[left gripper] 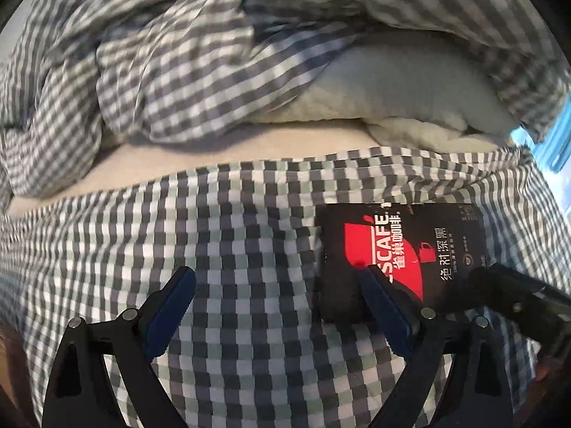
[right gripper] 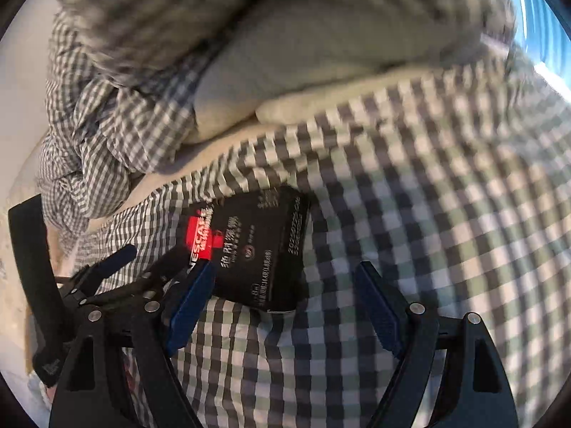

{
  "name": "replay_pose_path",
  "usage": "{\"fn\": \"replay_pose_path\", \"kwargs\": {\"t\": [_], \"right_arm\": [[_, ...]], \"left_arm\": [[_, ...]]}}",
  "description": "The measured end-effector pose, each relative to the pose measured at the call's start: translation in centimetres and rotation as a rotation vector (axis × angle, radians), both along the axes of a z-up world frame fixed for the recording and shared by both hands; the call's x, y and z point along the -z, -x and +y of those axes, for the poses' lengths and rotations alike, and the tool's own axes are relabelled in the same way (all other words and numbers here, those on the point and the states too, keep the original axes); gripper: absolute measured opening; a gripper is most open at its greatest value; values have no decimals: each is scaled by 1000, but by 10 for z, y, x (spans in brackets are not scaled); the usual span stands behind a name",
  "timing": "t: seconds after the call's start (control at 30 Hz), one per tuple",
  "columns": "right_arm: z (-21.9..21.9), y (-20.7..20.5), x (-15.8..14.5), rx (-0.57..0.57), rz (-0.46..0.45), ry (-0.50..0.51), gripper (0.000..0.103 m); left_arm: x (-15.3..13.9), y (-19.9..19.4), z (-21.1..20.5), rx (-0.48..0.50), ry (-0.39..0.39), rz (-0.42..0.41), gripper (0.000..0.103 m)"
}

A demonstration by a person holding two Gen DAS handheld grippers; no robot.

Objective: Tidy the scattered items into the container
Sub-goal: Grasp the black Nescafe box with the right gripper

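A black Nescafé coffee box (left gripper: 399, 256) with a red logo lies on the checked bedsheet (left gripper: 232, 249). My left gripper (left gripper: 276, 281) is open above the sheet; its right finger crosses the box's near left corner. In the right wrist view the box (right gripper: 257, 249) lies between my two grippers. My right gripper (right gripper: 285, 281) is open just beside and below the box, its left finger at the box's near edge. No container shows in either view.
A crumpled checked quilt (left gripper: 160, 71) with a cream fleece lining (left gripper: 392, 89) is heaped at the far side. A cream under-sheet (left gripper: 178, 157) shows between quilt and bedsheet. A blue window edge (right gripper: 535, 18) is at the far right.
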State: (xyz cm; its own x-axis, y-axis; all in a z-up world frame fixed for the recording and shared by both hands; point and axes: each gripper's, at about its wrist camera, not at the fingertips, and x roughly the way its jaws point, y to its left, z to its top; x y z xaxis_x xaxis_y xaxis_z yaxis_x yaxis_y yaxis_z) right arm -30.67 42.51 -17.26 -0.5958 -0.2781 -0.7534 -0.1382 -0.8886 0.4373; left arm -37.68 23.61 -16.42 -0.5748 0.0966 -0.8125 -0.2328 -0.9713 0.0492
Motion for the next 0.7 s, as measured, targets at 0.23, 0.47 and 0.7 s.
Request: {"fn": "replay_pose_path", "kwargs": {"t": [0.23, 0.47, 0.7], "right_arm": [[-23, 18, -5, -45, 36, -14, 51], [-45, -5, -36, -75, 153, -113, 37], [-79, -1, -42, -176, 121, -90, 31]], "left_arm": [[-1, -2, 2, -1, 72, 42, 100], [-7, -7, -8, -25, 76, 58, 100], [14, 1, -35, -73, 109, -58, 100]]}}
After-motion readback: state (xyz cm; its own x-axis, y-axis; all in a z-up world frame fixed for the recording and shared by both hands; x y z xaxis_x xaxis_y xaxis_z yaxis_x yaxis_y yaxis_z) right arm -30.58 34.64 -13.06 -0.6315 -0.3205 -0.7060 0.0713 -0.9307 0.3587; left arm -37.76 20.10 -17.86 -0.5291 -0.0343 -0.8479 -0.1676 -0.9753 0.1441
